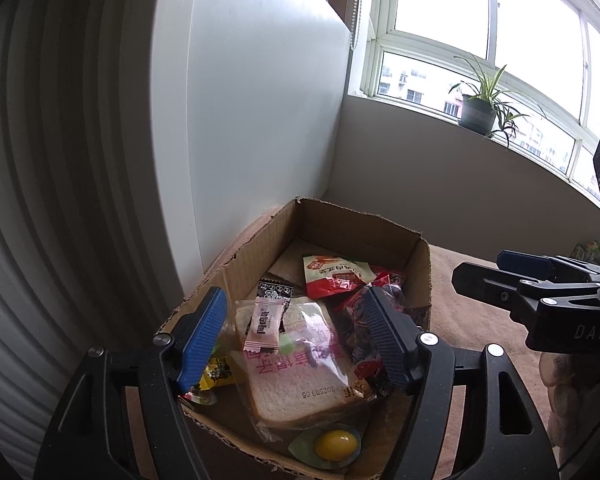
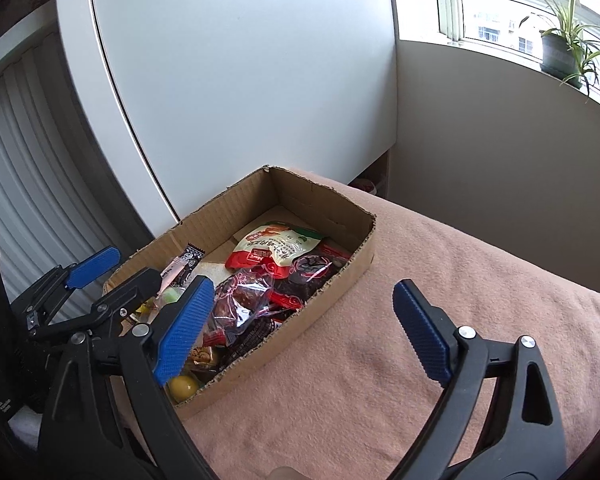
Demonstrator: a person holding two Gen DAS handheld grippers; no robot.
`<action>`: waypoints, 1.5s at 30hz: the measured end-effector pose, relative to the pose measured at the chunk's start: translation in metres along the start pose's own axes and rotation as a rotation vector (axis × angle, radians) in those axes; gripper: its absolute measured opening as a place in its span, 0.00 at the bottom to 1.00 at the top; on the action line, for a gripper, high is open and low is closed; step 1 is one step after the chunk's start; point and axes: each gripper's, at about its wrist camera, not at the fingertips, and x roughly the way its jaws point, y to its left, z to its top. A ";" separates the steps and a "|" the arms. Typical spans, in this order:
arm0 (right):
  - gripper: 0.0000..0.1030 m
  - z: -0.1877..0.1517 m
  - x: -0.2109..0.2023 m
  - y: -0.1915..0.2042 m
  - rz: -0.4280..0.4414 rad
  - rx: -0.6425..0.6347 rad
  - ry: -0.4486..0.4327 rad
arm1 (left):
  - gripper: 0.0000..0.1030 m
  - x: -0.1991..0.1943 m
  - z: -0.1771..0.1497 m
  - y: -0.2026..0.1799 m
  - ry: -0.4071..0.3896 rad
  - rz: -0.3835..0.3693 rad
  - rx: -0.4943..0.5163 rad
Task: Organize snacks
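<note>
A shallow cardboard box (image 1: 260, 256) (image 2: 332, 276) holds several snack packs. In the left wrist view I see a wrapped bread slice (image 1: 300, 364), a small pink candy pack (image 1: 264, 326), a red and green pouch (image 1: 336, 274), dark red packs (image 1: 364, 320) and a yellow jelly cup (image 1: 336, 446). My left gripper (image 1: 296, 340) is open and empty, hovering over the box above the bread. My right gripper (image 2: 304, 332) is open and empty, over the box's right wall and the cloth; it also shows at the right in the left wrist view (image 1: 512, 276).
The box sits on a pink cloth (image 2: 440, 280) against a white panel (image 2: 240, 80). A grey wall lies beyond, with a potted plant (image 1: 478, 108) on the window sill. White slatted panels stand at the left.
</note>
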 end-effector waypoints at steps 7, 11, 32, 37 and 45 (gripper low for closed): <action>0.90 -0.014 -0.026 -0.012 -0.026 0.020 -0.041 | 0.69 -0.015 -0.010 -0.019 -0.027 -0.006 0.040; 0.90 -0.022 -0.039 -0.013 -0.069 -0.002 -0.074 | 0.69 -0.020 -0.013 -0.028 -0.038 -0.001 0.060; 0.91 -0.044 -0.070 -0.025 -0.152 0.007 -0.170 | 0.75 -0.031 -0.017 -0.054 -0.068 0.012 0.101; 0.91 -0.044 -0.069 -0.029 -0.155 0.015 -0.164 | 0.75 -0.030 -0.016 -0.053 -0.062 0.015 0.095; 0.91 -0.045 -0.068 -0.028 -0.156 0.005 -0.157 | 0.75 -0.029 -0.017 -0.054 -0.054 0.013 0.093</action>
